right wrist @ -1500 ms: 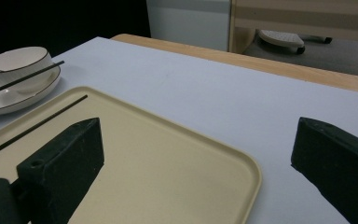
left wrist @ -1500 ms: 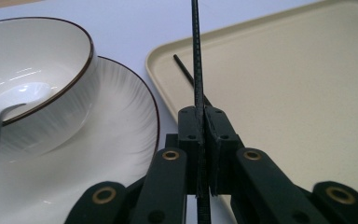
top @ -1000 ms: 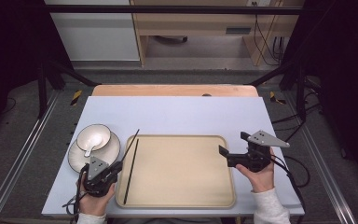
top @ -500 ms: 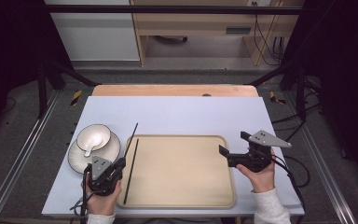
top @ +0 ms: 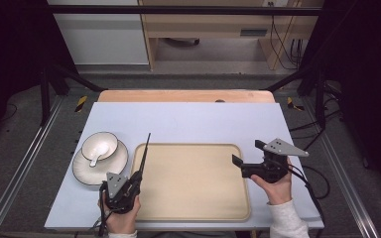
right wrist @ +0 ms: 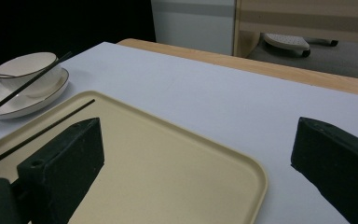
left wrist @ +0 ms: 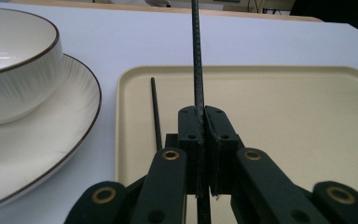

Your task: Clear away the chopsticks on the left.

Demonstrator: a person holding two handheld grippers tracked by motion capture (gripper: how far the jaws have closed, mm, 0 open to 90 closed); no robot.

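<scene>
While the left tool (left wrist: 200, 140) clamped it, the thin black ridged chopstick (left wrist: 196, 60) pointed straight ahead, the right tool (top: 248, 159) gaping.

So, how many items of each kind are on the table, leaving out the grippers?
Chopsticks: 2, one held, one on the tray
Tray: 1
Bowl: 1
Plate: 1
Spoon: 1
Total: 6

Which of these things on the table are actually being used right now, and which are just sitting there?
In use:
- left gripper, shut on one black chopstick
- second chopstick, lying on the tray
- beige tray

Just lying about:
- white bowl with a spoon in it
- plate under the bowl
- right gripper, open, holding nothing
</scene>
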